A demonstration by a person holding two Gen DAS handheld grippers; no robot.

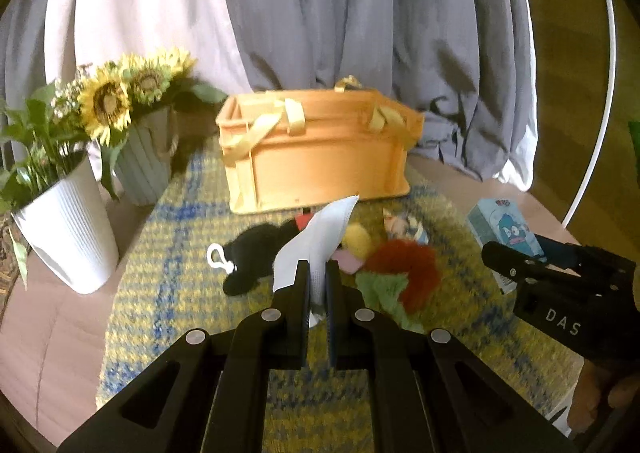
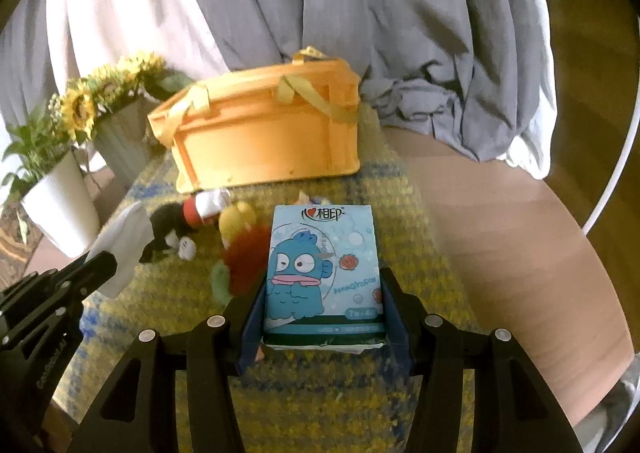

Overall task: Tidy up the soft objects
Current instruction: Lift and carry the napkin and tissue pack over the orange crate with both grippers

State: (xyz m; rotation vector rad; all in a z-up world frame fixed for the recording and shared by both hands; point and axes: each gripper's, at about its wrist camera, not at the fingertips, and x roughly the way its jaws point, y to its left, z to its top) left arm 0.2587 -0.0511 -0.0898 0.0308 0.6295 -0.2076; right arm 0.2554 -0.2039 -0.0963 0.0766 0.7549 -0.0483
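Soft toys lie heaped on the yellow-blue mat before the orange crate in the left wrist view, where the left gripper has its fingers pinched together on a white cloth. From the right wrist, the right gripper clamps a blue tissue pack between its fingers, above the mat, with the toys just left of it.
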